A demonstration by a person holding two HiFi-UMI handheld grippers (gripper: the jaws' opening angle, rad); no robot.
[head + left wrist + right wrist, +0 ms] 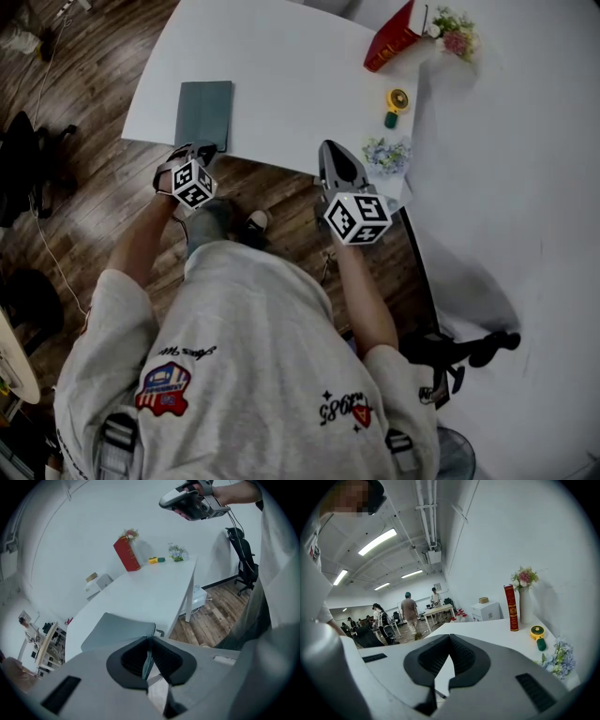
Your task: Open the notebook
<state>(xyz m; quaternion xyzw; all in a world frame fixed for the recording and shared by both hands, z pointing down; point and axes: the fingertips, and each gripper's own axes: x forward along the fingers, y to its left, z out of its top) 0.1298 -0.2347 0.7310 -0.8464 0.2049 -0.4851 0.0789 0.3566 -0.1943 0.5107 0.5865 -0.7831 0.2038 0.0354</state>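
The notebook [204,114] points lengthwise away from the person, left gripper's [149,640] jaws pinching its near edge.

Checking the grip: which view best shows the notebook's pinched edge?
Left gripper view: the notebook has its edge pinched between the left gripper jaws. Head view shows it from above, with the pinch hidden. Right gripper view lacks it.
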